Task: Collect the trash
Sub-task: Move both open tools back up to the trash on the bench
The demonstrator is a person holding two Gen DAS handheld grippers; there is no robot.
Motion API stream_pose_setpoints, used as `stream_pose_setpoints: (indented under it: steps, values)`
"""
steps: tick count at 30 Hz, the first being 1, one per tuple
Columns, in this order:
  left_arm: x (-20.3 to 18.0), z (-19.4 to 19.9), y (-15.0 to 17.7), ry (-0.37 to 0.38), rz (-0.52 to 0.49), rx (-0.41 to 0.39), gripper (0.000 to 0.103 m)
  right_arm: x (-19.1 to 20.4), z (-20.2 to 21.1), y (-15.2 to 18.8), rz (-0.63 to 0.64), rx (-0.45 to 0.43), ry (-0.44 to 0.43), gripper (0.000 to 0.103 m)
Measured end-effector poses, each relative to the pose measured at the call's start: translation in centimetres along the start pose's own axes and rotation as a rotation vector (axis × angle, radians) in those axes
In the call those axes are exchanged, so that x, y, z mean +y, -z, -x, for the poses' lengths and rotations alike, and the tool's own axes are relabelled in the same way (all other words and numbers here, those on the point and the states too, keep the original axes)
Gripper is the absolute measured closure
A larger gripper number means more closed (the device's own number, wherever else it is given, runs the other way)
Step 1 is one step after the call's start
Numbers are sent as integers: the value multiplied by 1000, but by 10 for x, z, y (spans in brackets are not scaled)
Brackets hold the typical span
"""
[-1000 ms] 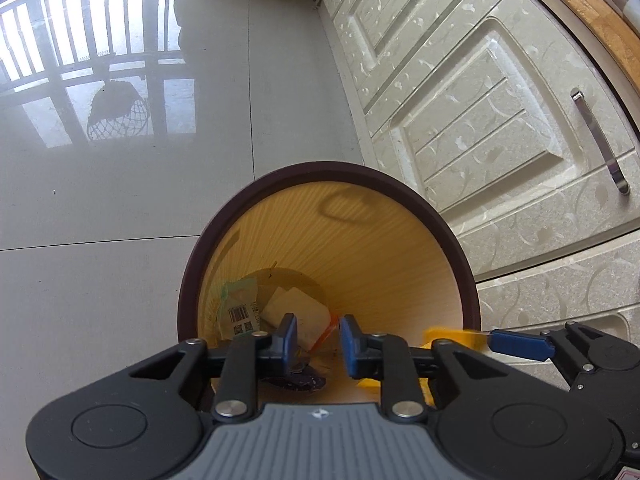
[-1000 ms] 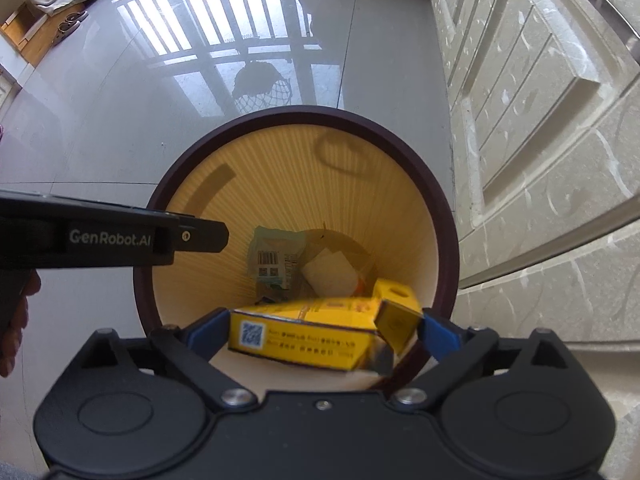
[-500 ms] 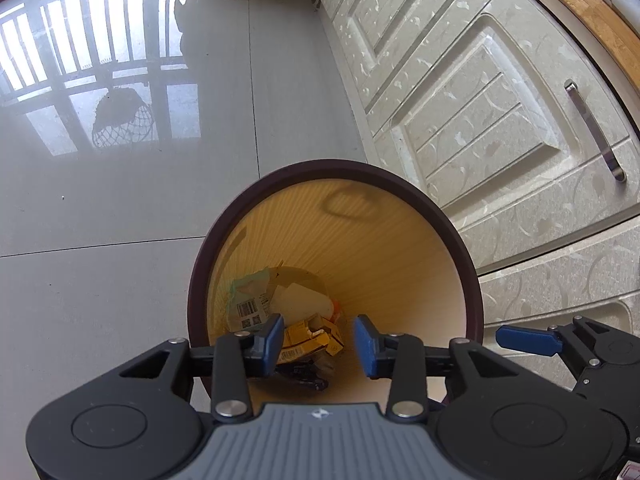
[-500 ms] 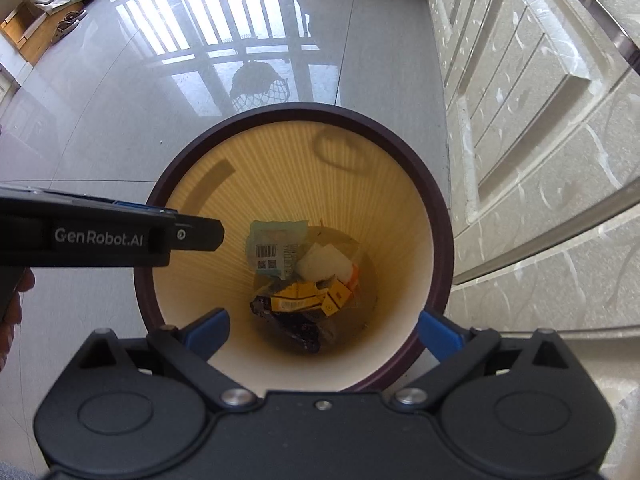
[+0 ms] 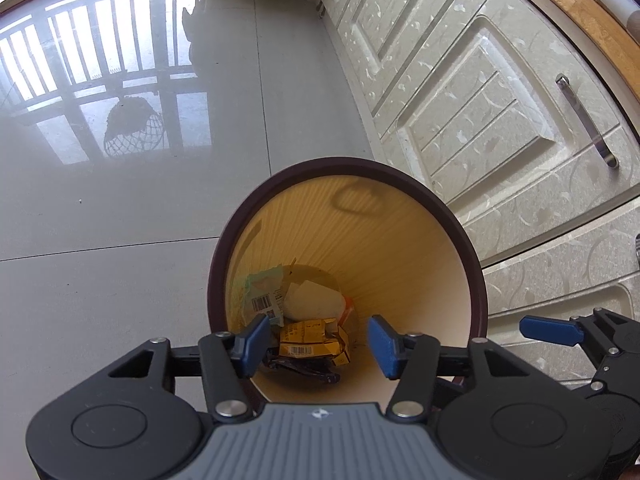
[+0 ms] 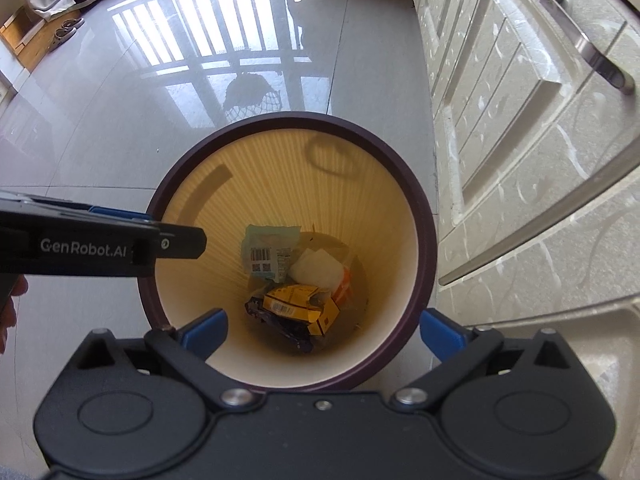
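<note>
Both held steeply downward over the mouth of the waste bin, probably so that anything let go lands inside and not on the floor. Left hand-held gripper spread part-way, jaws just been opening, nothing between the pads. Right hand-held gripper spread wide, likewise empty.

Trash down at the bin's bottom: a yellow box lying on a dark wrapper, next to a green packet and white paper. Bin parked just beside the cabinet.

Only from the right wrist: the full rim, the left hand-held gripper side-on at the left edge, part of a person's hand behind it. Only from the left wrist: one blue pad of the right hand-held gripper, out past the rim's right side.
</note>
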State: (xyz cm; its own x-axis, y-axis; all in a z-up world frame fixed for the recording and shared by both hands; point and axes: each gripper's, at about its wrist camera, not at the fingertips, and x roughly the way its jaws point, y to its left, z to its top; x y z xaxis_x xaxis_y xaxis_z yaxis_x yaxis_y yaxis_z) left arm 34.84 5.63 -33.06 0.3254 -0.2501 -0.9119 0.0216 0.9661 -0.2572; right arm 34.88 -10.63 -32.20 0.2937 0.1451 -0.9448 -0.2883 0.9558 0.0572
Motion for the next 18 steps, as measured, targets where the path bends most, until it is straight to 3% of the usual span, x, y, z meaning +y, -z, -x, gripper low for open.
stream_pose_setpoints:
  steps: [18]
  values:
    - [-2,35,22,-56,-24,-22,18,-2,39,17,3,-63,38,0]
